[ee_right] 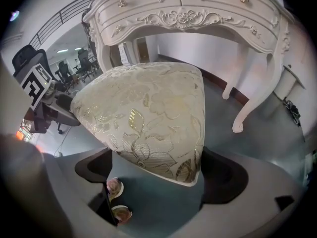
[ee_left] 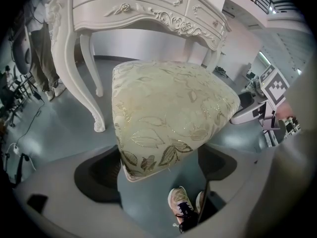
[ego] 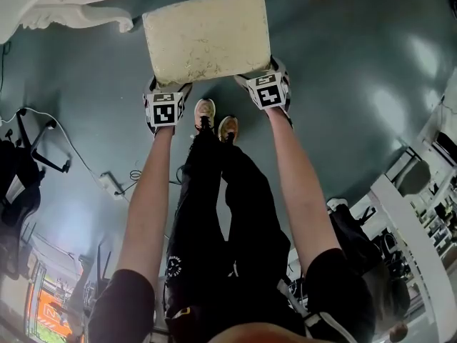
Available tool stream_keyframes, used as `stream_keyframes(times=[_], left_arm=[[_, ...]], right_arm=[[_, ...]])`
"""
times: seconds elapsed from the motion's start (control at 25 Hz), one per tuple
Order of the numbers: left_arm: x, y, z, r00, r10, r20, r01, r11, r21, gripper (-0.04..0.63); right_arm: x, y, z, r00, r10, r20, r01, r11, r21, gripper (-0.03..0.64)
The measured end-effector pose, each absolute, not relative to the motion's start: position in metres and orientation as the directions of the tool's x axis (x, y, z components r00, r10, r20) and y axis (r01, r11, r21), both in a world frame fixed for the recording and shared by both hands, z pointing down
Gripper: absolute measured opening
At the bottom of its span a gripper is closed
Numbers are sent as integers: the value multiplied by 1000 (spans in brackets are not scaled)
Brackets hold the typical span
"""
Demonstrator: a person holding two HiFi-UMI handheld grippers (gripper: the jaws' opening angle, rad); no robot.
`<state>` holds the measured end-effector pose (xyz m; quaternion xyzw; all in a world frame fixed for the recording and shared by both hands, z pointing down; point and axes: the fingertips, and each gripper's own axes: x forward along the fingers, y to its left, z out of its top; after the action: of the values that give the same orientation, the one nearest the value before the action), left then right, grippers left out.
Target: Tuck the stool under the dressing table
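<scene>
The stool (ego: 207, 38) has a cream cushion with gold leaf print and stands just before the white carved dressing table (ego: 71, 6). My left gripper (ego: 168, 88) holds its near left corner and my right gripper (ego: 268, 73) its near right corner. In the left gripper view the cushion (ee_left: 168, 103) corner sits wedged between the wide-set jaws of the left gripper (ee_left: 156, 170). The right gripper (ee_right: 158, 175) grips the cushion (ee_right: 148, 113) the same way. The stool's legs are hidden. The table's drawers (ee_right: 188, 9) and the knee gap lie straight ahead.
Curved table legs (ee_left: 91, 83) (ee_right: 252, 93) flank the gap. The person's shoes (ego: 214, 116) stand close behind the stool. A power strip and cable (ego: 114, 184) lie on the floor at left, near black office chairs (ego: 21, 170). White shelving (ego: 414, 227) is at right.
</scene>
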<state>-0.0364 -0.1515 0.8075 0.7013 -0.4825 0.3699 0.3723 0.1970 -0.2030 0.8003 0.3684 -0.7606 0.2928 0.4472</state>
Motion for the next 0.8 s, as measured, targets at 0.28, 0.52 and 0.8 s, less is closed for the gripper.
stream_keyframes(times=[0.28,0.52,0.8], left_arm=[[-23,-200,807,246,-425,871,-960,-233,157,480],[-8,-239,808,236,-453,860,-966,-202,158,480],[0,-279,802,128,-531,838,-991,-103,86,479]], right_arm=[[209,-256,800,-338,-321,885,-818,566,-107,578],[226,-298,802,-353,-355,866,-814,573,-97,574],[232,-347,795,-384,-399,833,-808,582,-93,572]])
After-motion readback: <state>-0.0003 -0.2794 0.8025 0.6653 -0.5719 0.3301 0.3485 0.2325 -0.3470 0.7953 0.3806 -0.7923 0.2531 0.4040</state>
